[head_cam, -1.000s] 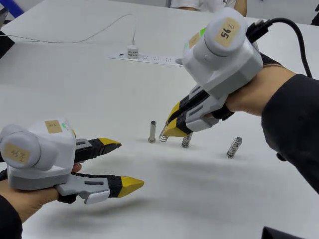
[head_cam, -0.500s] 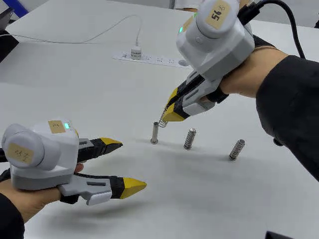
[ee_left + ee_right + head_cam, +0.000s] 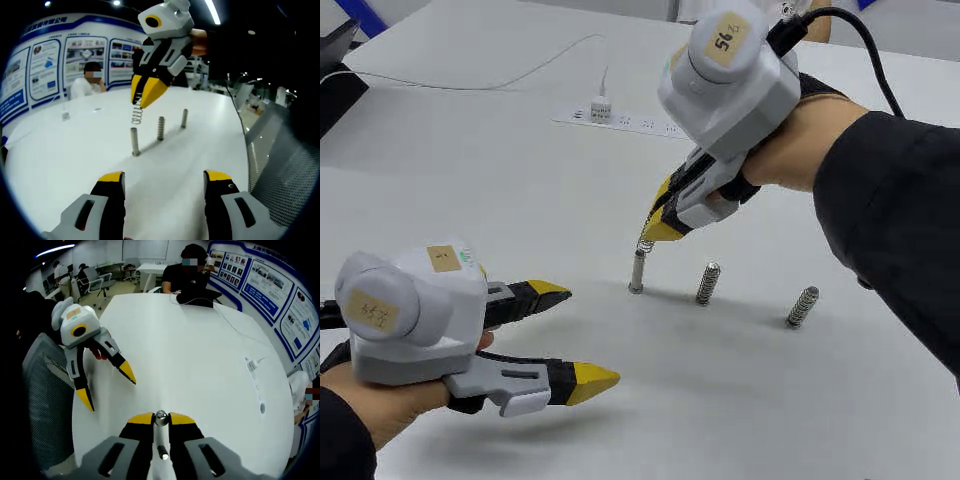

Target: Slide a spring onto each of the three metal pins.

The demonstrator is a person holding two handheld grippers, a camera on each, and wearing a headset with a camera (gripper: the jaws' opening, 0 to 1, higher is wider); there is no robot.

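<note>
My right gripper is shut on a small spring, which hangs from its yellow tips just above a bare metal pin. Two more upright pins to the right each wear a spring. In the right gripper view the spring's end sits between the shut tips, with the pin's top below it. My left gripper stands open and holds nothing at the lower left, well apart from the pins. The left gripper view has the hanging spring over the bare pin.
A white power strip with a plugged charger and a thin cable lies at the back of the white table. A dark object sits at the far left edge. A person sits at the table's far end.
My right gripper has lifted the spring off the table and carried it left, so it now hangs over the bare pin. The left gripper has stayed open in place.
</note>
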